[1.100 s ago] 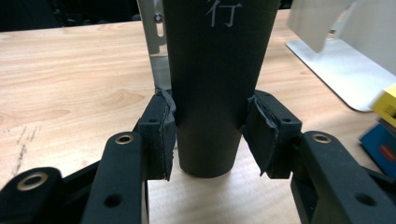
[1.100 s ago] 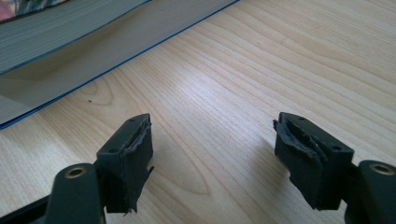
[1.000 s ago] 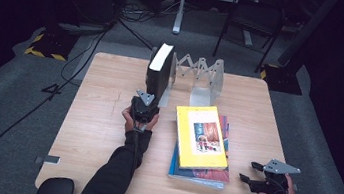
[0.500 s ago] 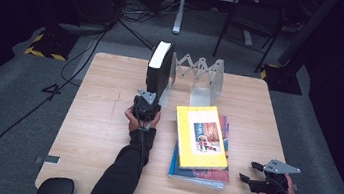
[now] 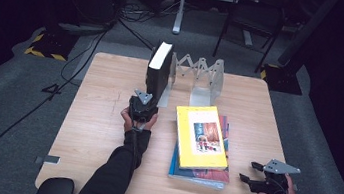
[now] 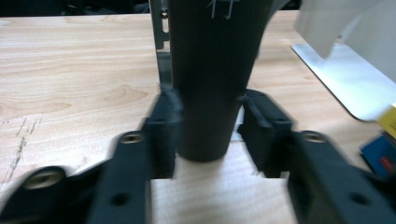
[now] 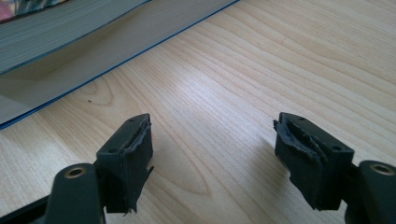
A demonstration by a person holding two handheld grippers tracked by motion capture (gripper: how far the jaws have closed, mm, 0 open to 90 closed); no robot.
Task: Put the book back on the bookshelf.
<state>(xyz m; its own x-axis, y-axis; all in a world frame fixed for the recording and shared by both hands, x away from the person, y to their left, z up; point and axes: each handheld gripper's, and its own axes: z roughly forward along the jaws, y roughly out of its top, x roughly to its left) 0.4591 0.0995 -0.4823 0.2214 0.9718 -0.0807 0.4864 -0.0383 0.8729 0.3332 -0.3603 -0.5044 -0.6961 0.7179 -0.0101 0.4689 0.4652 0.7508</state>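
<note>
At twelve o'clock on the surface point(image 5: 109, 99), a black book point(image 5: 157, 72) stands upright at the left end of the metal rack point(image 5: 198, 75), and the left gripper point(image 5: 142, 107) sits at its near edge, jaws straddling the spine point(image 6: 210, 79); whether they pinch it or have just let go I cannot tell, as the left gripper view is blurred. Judging by this, the step is seating the book in the rack. Next, the right gripper point(image 5: 254, 174), jaws apart and idle at five o'clock, likely goes for the yellow book point(image 5: 201, 137) topping the stack at centre.

Grey carpet point(image 5: 17, 107), dark chair point(image 5: 252, 24)
</note>
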